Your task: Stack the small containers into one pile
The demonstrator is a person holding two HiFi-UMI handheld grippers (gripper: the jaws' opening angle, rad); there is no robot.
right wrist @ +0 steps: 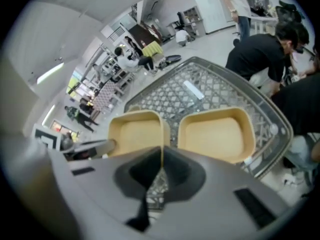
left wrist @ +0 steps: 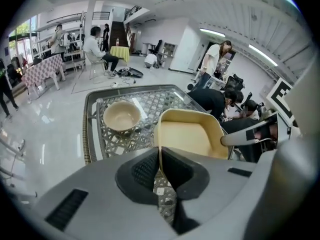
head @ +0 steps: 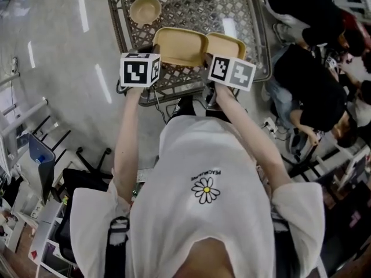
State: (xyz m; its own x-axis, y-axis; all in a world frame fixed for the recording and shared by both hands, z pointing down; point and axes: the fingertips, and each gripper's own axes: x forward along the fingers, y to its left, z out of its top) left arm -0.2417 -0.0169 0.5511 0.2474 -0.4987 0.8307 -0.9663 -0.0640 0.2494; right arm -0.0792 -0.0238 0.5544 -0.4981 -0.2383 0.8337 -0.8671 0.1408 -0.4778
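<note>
Left claw (left wrist: 159, 171) clamped on left wall of square tan container (head: 178, 46). Right claw (right wrist: 161, 171) clamped on the opposite, right wall of the same container. Container held level between both claws, over near edge of lattice desk (head: 232, 10). Second square container (head: 229, 42) just beside it, right side. Round bowl (head: 145, 9) on desk, far left, apart.

txt: none legible | shirt (head: 200, 219): small print over daisy (head: 206, 190), upside down, unreadable
</note>
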